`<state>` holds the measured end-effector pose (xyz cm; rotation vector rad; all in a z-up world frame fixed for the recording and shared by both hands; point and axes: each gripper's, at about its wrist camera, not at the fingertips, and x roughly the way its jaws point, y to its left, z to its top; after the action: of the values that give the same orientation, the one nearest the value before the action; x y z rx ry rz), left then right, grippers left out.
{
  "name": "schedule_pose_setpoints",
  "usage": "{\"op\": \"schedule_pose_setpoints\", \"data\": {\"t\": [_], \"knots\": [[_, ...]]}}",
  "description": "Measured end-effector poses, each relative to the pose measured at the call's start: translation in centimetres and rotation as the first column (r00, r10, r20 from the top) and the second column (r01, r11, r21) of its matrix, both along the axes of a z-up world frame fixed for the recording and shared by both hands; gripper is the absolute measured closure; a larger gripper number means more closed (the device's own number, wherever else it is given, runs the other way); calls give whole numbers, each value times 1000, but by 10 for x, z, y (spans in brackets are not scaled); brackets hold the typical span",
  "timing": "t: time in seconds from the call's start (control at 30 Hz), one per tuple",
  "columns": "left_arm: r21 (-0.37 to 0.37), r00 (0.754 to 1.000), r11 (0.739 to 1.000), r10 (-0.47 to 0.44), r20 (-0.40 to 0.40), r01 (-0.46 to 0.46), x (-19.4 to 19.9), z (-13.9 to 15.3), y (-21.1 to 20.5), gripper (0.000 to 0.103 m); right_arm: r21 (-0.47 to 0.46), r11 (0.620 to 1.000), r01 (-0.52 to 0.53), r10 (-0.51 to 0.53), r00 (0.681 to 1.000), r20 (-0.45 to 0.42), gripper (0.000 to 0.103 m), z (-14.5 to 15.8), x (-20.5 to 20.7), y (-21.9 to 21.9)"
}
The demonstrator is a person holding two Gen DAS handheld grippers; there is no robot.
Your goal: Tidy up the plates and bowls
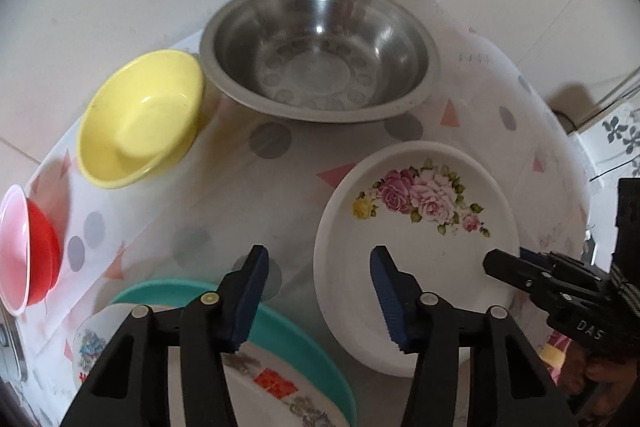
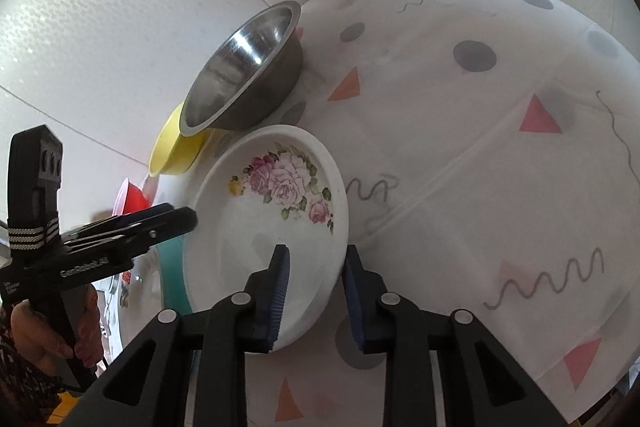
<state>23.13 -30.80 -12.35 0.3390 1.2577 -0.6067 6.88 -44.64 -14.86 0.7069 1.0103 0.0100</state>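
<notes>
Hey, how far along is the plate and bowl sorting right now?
Done: a patterned plate lies on the teal plate, a stack begun. In hand: the right hand-held gripper straddles the rim of the floral plate, with a gap at the outer pad; the left hand-held gripper is open at its other edge. Left: the steel bowl, yellow bowl and red bowl stand apart.

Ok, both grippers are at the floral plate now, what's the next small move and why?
Probably close the right gripper onto the floral plate. Its jaws straddle the near rim, one finger inside and one outside, with gaps either side. The left gripper straddles the opposite rim, also open, so nothing holds the plate yet.
</notes>
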Motion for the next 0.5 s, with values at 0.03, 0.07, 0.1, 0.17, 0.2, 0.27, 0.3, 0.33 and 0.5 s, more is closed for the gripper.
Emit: {"op": "schedule_pose_setpoints", "data": {"t": [0.03,0.07,0.1,0.17,0.2,0.27,0.3,0.33,0.5], "knots": [[4,1000,1000,-3,-5,3,0,-3,-2,56,-6,1000,-5,5,1000,-5,82,-1,1,0],[7,1000,1000,-7,-18,7,1,-6,-4,62,-14,1000,-9,9,1000,-7,85,-1,1,0],[14,1000,1000,-9,-27,9,1,-8,-7,65,-18,1000,-13,13,1000,-8,86,-1,1,-1],[25,999,999,-19,-39,20,1,-12,-11,67,-14,1000,-17,17,1000,-9,90,-2,1,-3],[31,999,999,-29,-42,31,0,-15,-14,69,-8,1000,-22,22,1000,-7,90,-2,1,-4],[42,998,998,-39,-55,41,-2,-19,-19,72,-10,999,-30,30,1000,-4,90,-2,1,-5],[40,998,999,-34,-52,36,-3,-19,-19,73,-15,999,-33,33,999,-4,90,-1,1,-6],[37,998,999,-27,-55,29,-3,-19,-20,73,-15,999,-32,32,999,-5,90,-1,1,-7],[6,995,1000,-24,-93,25,-10,-19,-26,73,0,1000,6,-6,1000,-12,93,-1,-1,-23]]}}
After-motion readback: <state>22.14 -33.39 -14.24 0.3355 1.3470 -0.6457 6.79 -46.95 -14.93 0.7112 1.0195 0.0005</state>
